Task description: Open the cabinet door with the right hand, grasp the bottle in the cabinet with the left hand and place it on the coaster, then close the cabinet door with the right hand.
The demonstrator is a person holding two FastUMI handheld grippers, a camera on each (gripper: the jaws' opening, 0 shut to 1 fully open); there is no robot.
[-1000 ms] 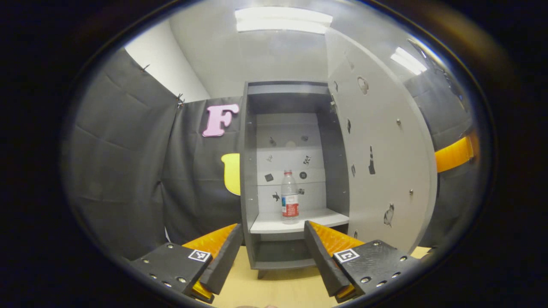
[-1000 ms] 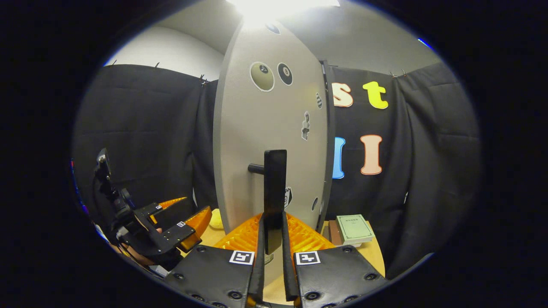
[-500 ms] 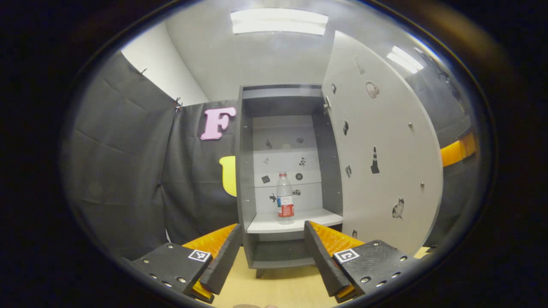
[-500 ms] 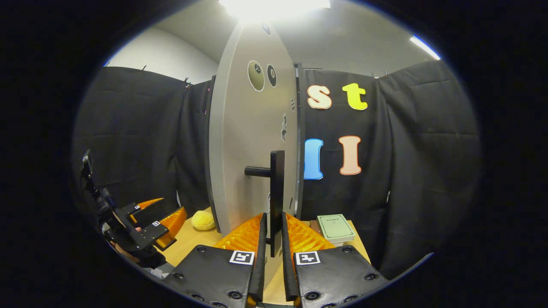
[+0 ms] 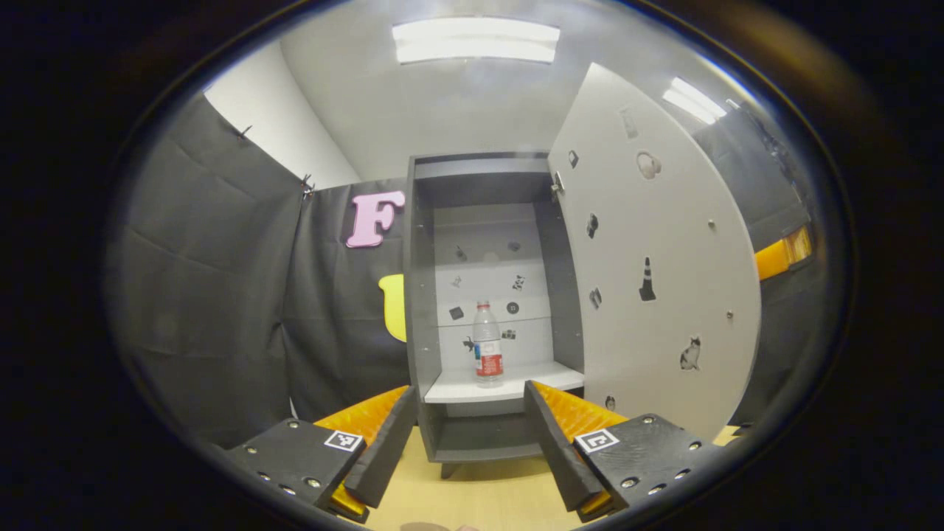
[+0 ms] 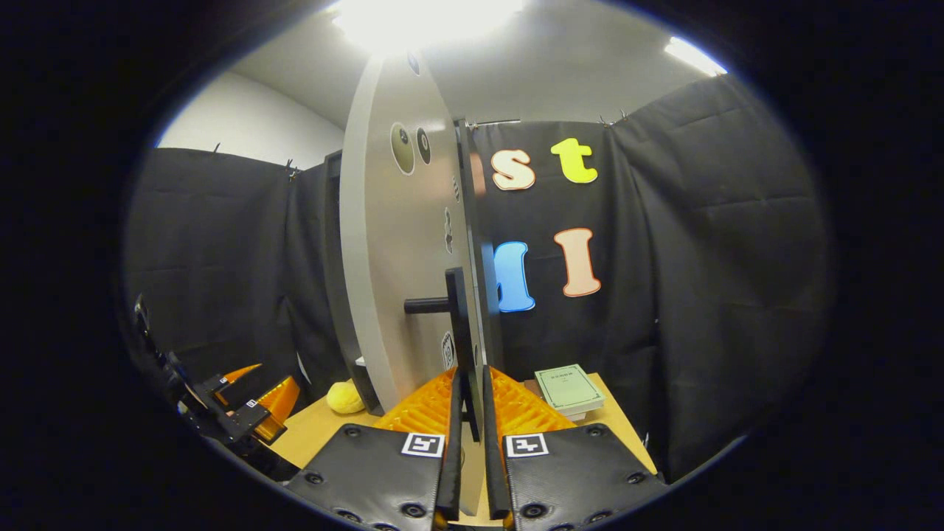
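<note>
The cabinet (image 5: 487, 310) is the largest item ahead of me: a tall grey unit standing on the pale wooden bench (image 5: 479, 498) against the black cloth wall. Its door (image 5: 649, 265) stands swung wide open to the right of the opening in the left gripper view, its inner face dotted with small stickers. In the right gripper view I see the door's outer face (image 6: 391, 251) nearly edge-on, with the black bar handle (image 6: 457, 332) standing off it on a short post.

My right gripper (image 6: 469, 413) has its jaws drawn in to a narrow slit with the lower end of the handle bar between them. Both fingers appear to press on the bar, though at this angle I cannot confirm contact on each side.

My left gripper (image 5: 466, 435) is held low in front of the cabinet, jaws spread wide, nothing between them. It also shows in the right gripper view (image 6: 247, 417), low and left of the door.

A green book (image 6: 569, 389) lies on the bench right of the door; a yellow soft object (image 6: 345, 397) sits near the door's foot.

The bottle (image 5: 487, 345), clear with a red label, stands upright on the cabinet's white shelf (image 5: 501, 385), well apart from my left jaws.
</note>
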